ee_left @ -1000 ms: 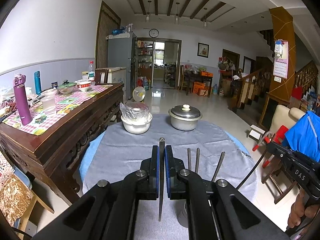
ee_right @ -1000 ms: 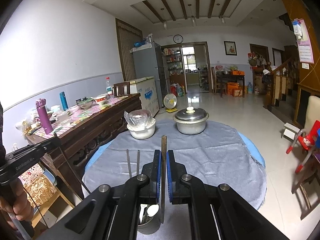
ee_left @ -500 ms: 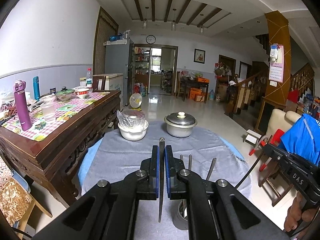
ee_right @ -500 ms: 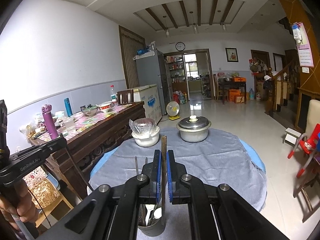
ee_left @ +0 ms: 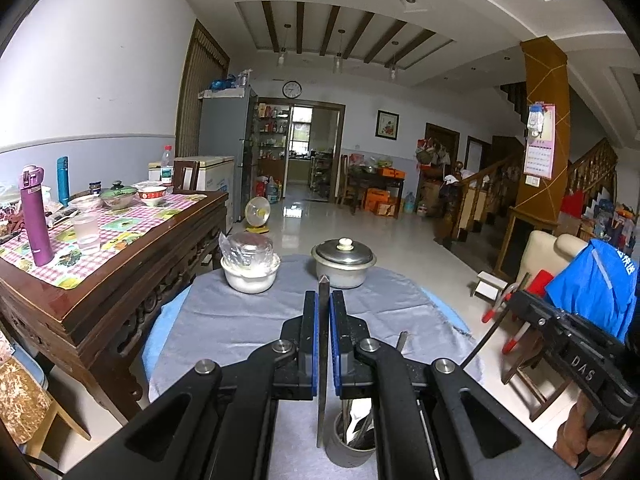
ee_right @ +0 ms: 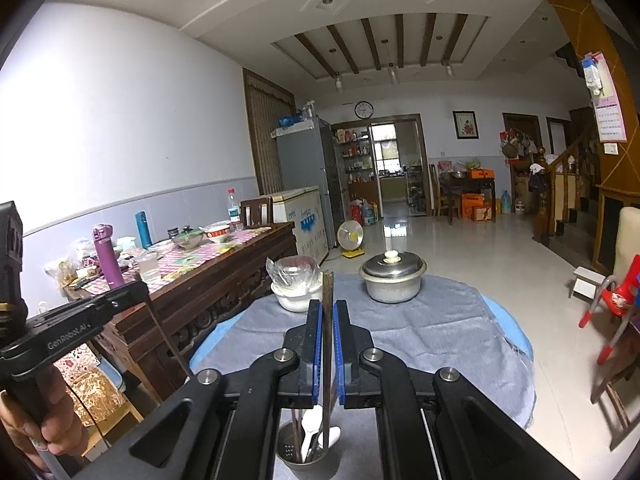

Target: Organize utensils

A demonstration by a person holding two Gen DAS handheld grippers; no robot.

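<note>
Lidded pot [ee_left: 344,263] beside wrapped bowl [ee_left: 250,271] on grey cloth [ee_left: 224,328].

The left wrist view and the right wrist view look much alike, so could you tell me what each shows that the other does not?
Only the left wrist view shows the blue jacket and a flat metal utensil clamped in the left gripper. Only the right shows a brown chopstick in the right gripper. Both show the lidded pot, white bowl and utensil cup.

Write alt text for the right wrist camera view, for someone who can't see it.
The right gripper is shut on a thin upright utensil above a metal holder with spoons in it. Beyond, on the grey tablecloth, stand a lidded pot and a white bowl.
</note>
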